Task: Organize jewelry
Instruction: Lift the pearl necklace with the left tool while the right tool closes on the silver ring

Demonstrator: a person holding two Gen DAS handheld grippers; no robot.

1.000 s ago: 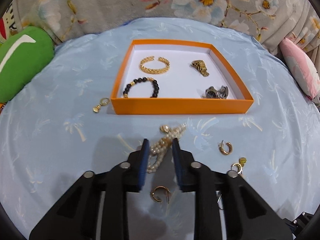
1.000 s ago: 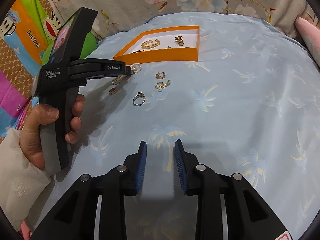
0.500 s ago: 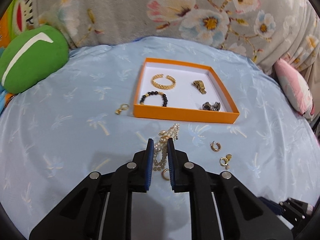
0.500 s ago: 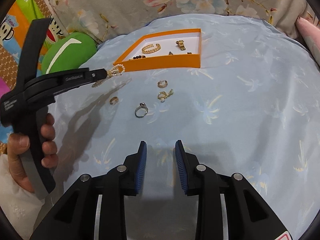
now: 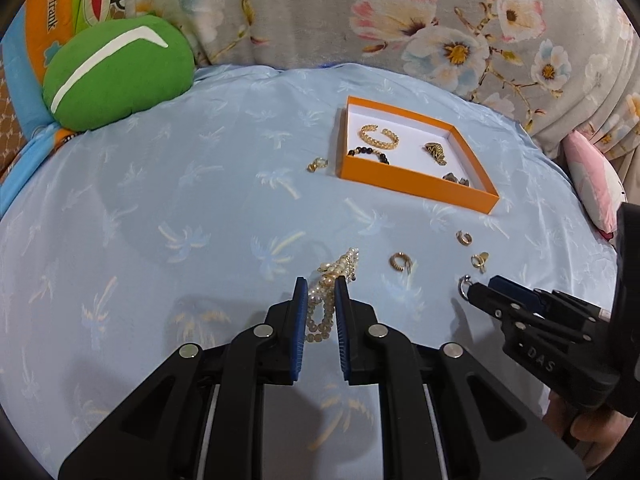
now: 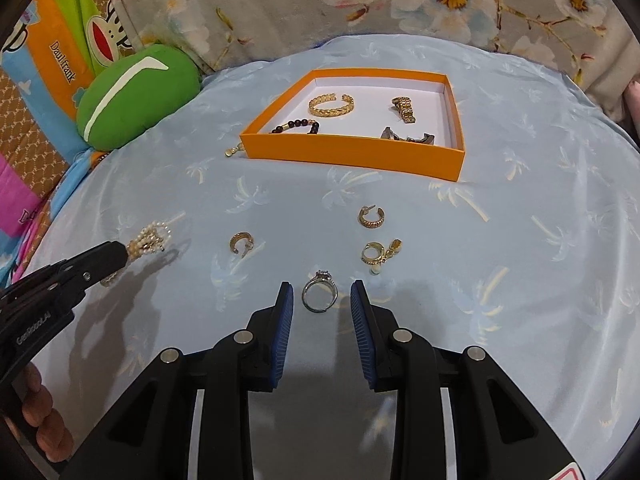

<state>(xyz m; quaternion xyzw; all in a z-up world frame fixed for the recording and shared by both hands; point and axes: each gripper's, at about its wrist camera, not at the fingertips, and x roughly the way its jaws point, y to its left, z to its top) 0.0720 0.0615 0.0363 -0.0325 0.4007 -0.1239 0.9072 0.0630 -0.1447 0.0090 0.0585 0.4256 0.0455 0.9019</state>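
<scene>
A pearl bracelet [image 5: 334, 280] is pinched in the left hand-held gripper [image 5: 321, 292], orange tray [image 5: 416, 190] far right; silver ring [image 6: 319, 290] sits framed between the right hand-held gripper [image 6: 322, 294]'s narrowly parted jaws.

We see a smooth, faintly shiny blue cloth [image 6: 520, 240]; a matt orange cardboard box [image 6: 352, 156]; a glossy gold metal bangle [image 6: 331, 105]; a shiny silver ring [image 6: 319, 291]; lustrous pearl beads [image 5: 334, 280]; ribbed blue pads [image 6: 283, 332].
</scene>
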